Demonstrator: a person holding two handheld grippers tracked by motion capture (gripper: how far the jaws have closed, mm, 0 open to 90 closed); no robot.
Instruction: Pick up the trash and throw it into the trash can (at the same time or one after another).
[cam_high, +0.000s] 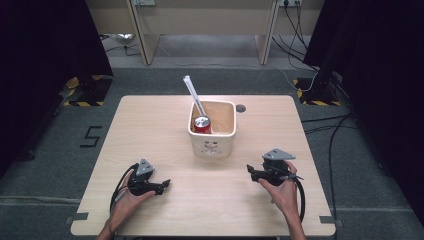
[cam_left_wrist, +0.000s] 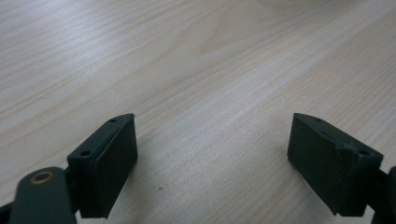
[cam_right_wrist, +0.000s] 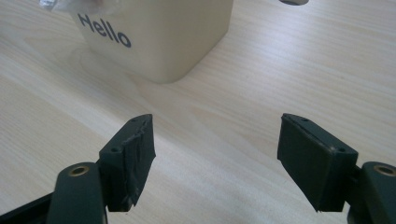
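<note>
Resting on the pale wooden table (cam_high: 150, 125) are one cream square tub (cam_high: 212, 137), two hand-held grippers, and a small round hole (cam_high: 241, 107) in the tabletop just behind the tub's far right corner. Inside the tub stands one red can (cam_high: 202, 123) with a silver top, at its left side, and one long white wrapped straw (cam_high: 194, 95) leans out over the tub's far left rim. The tub sits at the middle of the table, slightly toward the far edge.

The left gripper (cam_high: 165, 184) is held low at the near left of the table, its jaws spread wide with bare wood between them in the left gripper view (cam_left_wrist: 212, 163). The right gripper (cam_high: 250, 171) is held at the near right, jaws likewise spread wide and holding nothing (cam_right_wrist: 215, 158).

The tub lies well apart from both grippers, ahead of and between them. In the right gripper view the tub (cam_right_wrist: 163, 42) stands beyond the left jaw, showing the printed word "Hello" (cam_right_wrist: 103, 29) on its side.
</note>
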